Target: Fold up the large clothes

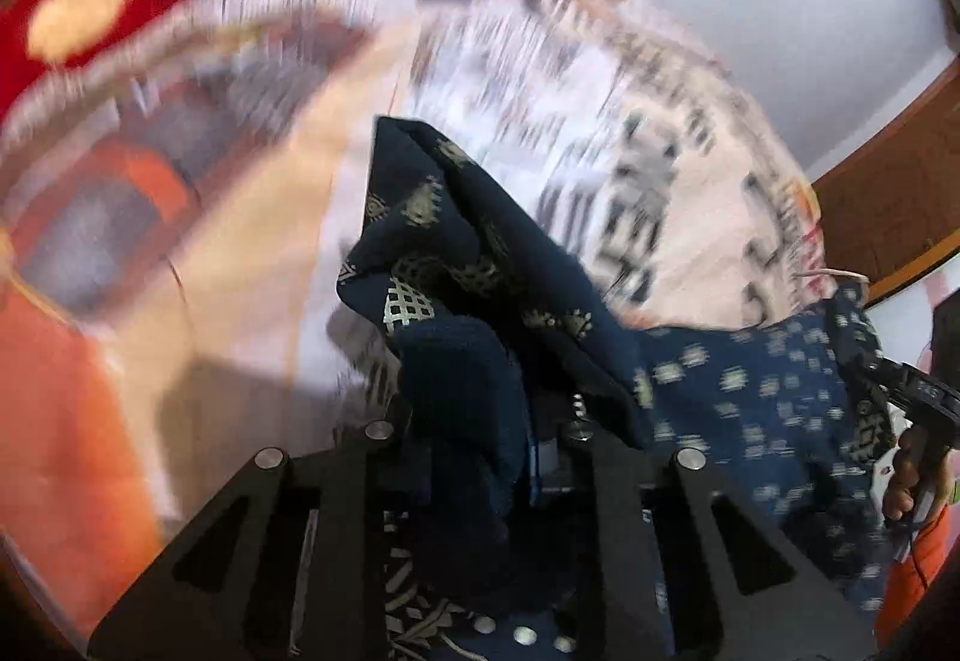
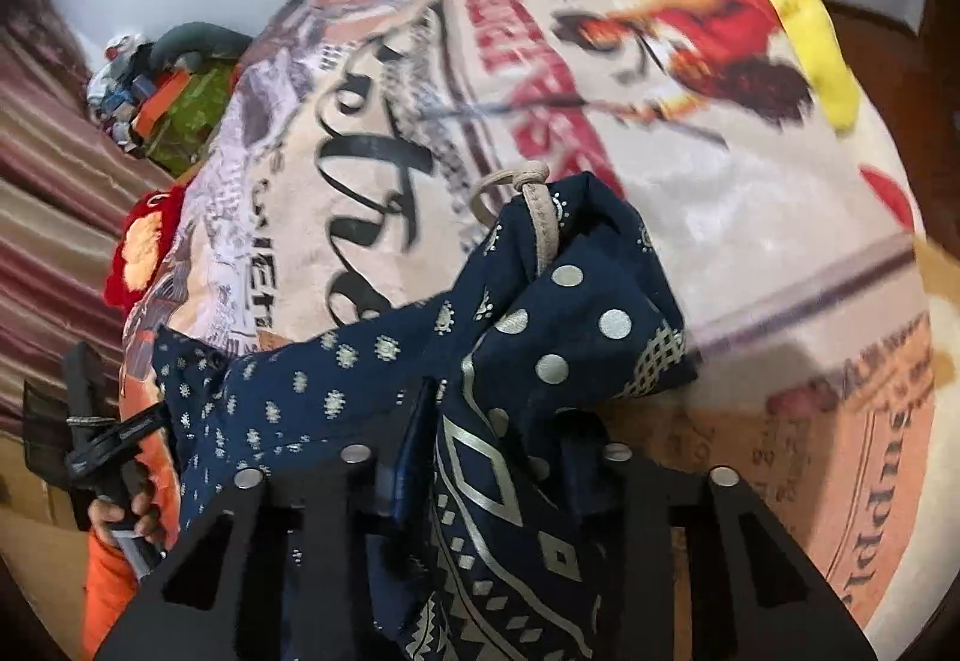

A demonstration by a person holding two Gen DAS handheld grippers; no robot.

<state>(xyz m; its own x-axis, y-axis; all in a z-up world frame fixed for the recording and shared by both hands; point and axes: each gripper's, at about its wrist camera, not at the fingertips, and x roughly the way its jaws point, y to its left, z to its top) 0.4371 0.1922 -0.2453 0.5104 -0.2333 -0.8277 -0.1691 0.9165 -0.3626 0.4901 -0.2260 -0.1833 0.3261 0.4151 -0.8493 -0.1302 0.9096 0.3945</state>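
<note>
A large navy garment with silver-gold printed motifs [image 1: 480, 265] hangs between both grippers above a printed bedspread [image 1: 672, 205]. My left gripper [image 1: 474, 415] is shut on one bunched edge of it; the cloth covers the fingertips. My right gripper [image 2: 480, 421] is shut on another bunched part of the garment [image 2: 540, 325], which has a beige cord loop [image 2: 534, 205] at its top. The cloth stretches sideways to the other gripper, seen at the right edge of the left wrist view [image 1: 918, 397] and at the left edge of the right wrist view [image 2: 102, 439].
The bedspread [image 2: 660, 120] with text and red pictures fills the area below. A red and cream cushion [image 1: 96, 6] and a green pile [image 2: 186, 114] lie at its far side. A striped curtain [image 2: 42, 217] hangs at left. A yellow pillow [image 2: 810, 30] lies at right. A wooden frame [image 1: 888, 193] runs behind.
</note>
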